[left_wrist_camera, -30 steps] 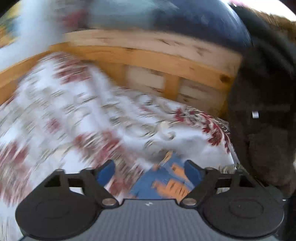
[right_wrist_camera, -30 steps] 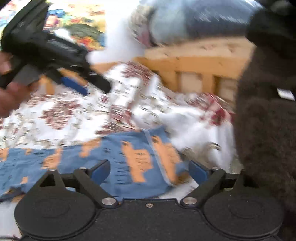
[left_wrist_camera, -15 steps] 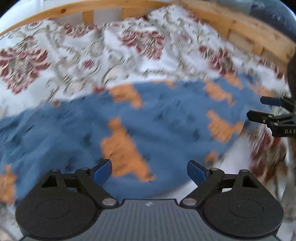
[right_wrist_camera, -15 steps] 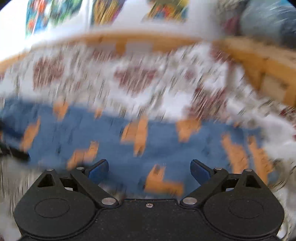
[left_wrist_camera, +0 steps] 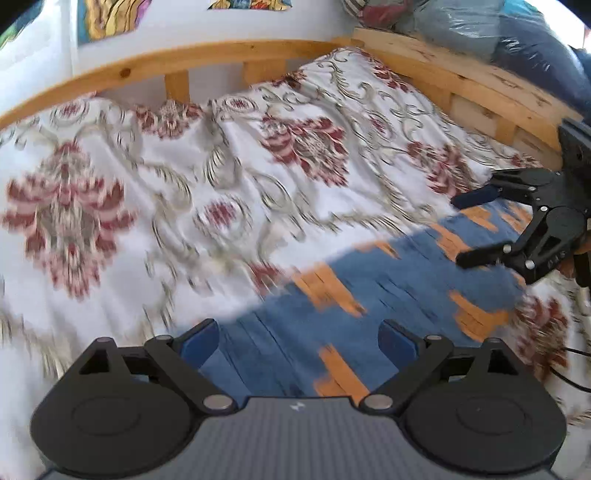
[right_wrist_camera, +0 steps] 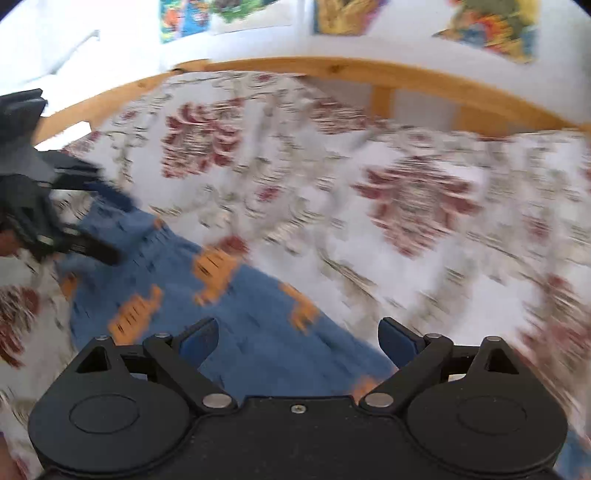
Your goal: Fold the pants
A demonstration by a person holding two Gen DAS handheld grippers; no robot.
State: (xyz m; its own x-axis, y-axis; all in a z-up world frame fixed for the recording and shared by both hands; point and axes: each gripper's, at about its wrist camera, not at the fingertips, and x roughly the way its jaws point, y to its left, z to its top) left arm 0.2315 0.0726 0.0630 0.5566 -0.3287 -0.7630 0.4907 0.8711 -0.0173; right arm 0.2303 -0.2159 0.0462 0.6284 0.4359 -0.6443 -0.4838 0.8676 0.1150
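Observation:
Blue pants with orange patches (left_wrist_camera: 388, 295) lie stretched flat on a floral bedspread (left_wrist_camera: 184, 184). My left gripper (left_wrist_camera: 299, 338) hovers open over one end of them, nothing between its fingers. In that view my right gripper (left_wrist_camera: 460, 230) is at the far right, open above the other end. From the right wrist, the pants (right_wrist_camera: 240, 325) run from lower right to left, my right gripper (right_wrist_camera: 297, 338) stands open over them, and the left gripper (right_wrist_camera: 107, 225) shows at the left edge, open above the fabric.
A wooden bed rail (left_wrist_camera: 221, 59) curves along the far side, with a white wall and colourful posters (right_wrist_camera: 347, 14) behind. Bagged bedding (left_wrist_camera: 480, 33) is stacked at the back right corner. The bedspread (right_wrist_camera: 406, 192) beyond the pants is wrinkled.
Both grippers swung away from the dark plush thing by the rail and now hover over opposite ends of the pants. Each stayed open throughout.

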